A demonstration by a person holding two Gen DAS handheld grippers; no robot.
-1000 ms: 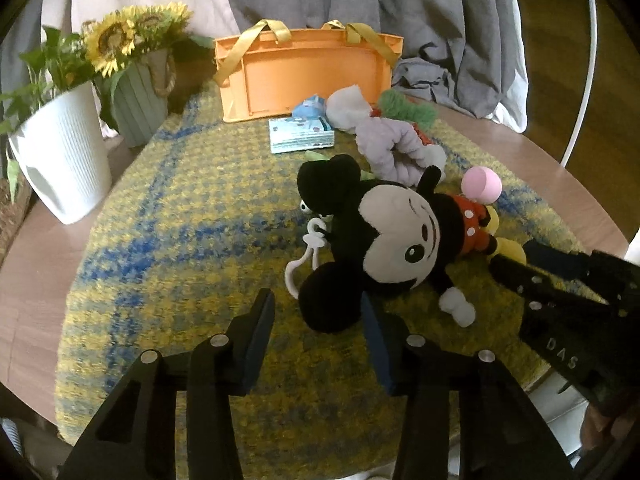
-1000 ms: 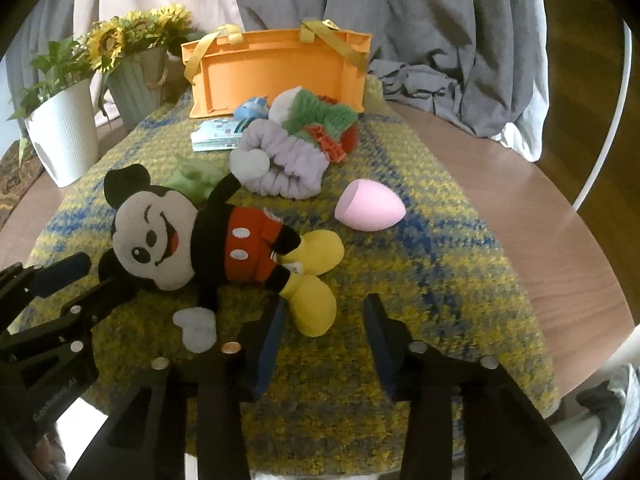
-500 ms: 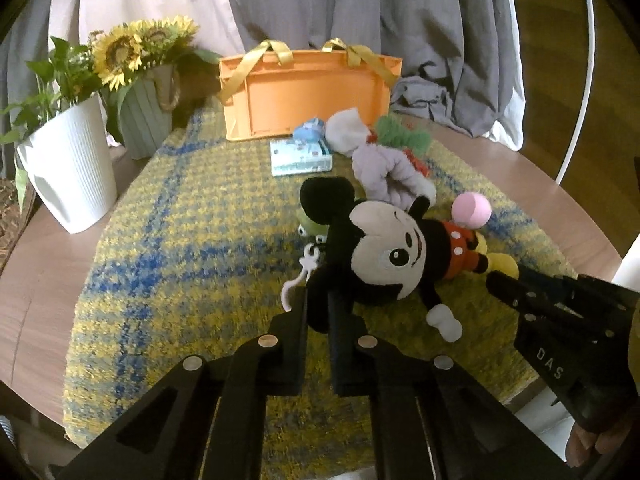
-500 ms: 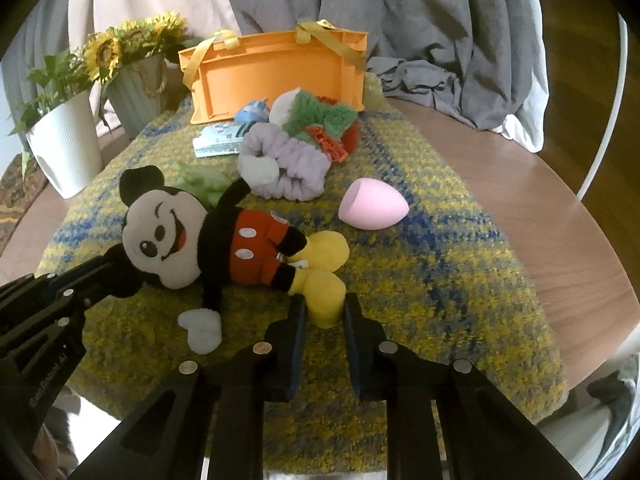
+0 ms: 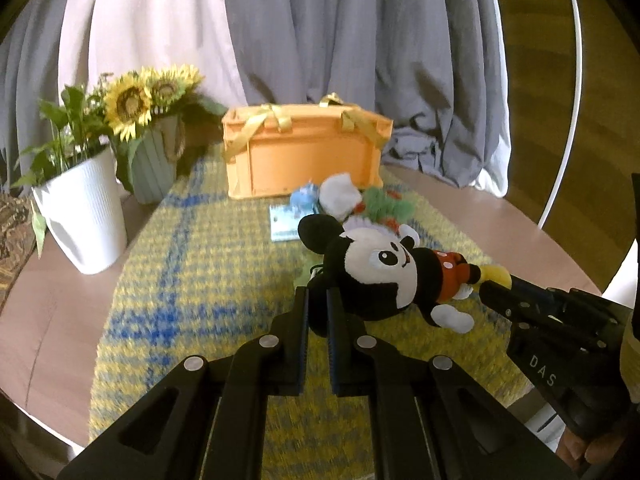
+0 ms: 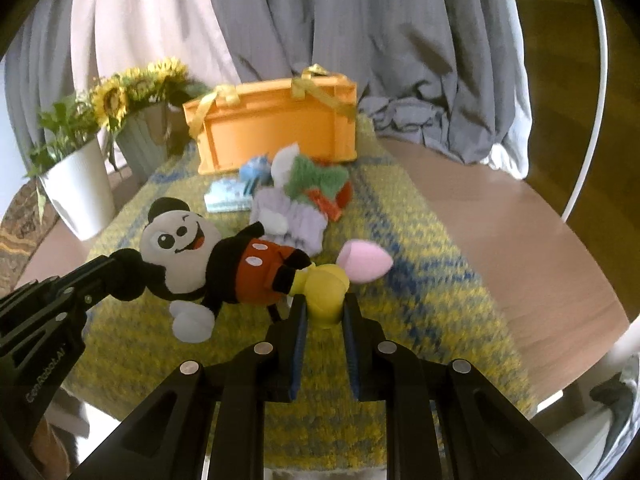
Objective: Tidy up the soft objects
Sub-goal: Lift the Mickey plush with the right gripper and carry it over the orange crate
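A Mickey Mouse plush (image 5: 384,272) (image 6: 208,256) hangs lifted above the yellow-and-blue mat (image 5: 200,280), held at both ends. My left gripper (image 5: 318,300) is shut on its black ear. My right gripper (image 6: 324,308) is shut on its yellow shoe (image 6: 326,292). An orange crate (image 5: 304,160) (image 6: 276,124) with yellow ribbon handles stands at the back of the mat. In front of it lie a purple scrunchie (image 6: 292,216), a green fluffy toy (image 6: 316,178), a pink egg-shaped sponge (image 6: 366,266) and a small blue packet (image 6: 226,200).
A white pot with a green plant (image 5: 80,216) and a grey-green vase of sunflowers (image 5: 154,160) stand at the mat's left edge on a round wooden table (image 6: 540,248). Grey and white curtains hang behind. A white hoop (image 5: 576,80) stands at the right.
Both grippers closed from open, the left on the plush's ear and the right on its shoe. Both then rose, and the plush came up off the mat with them.
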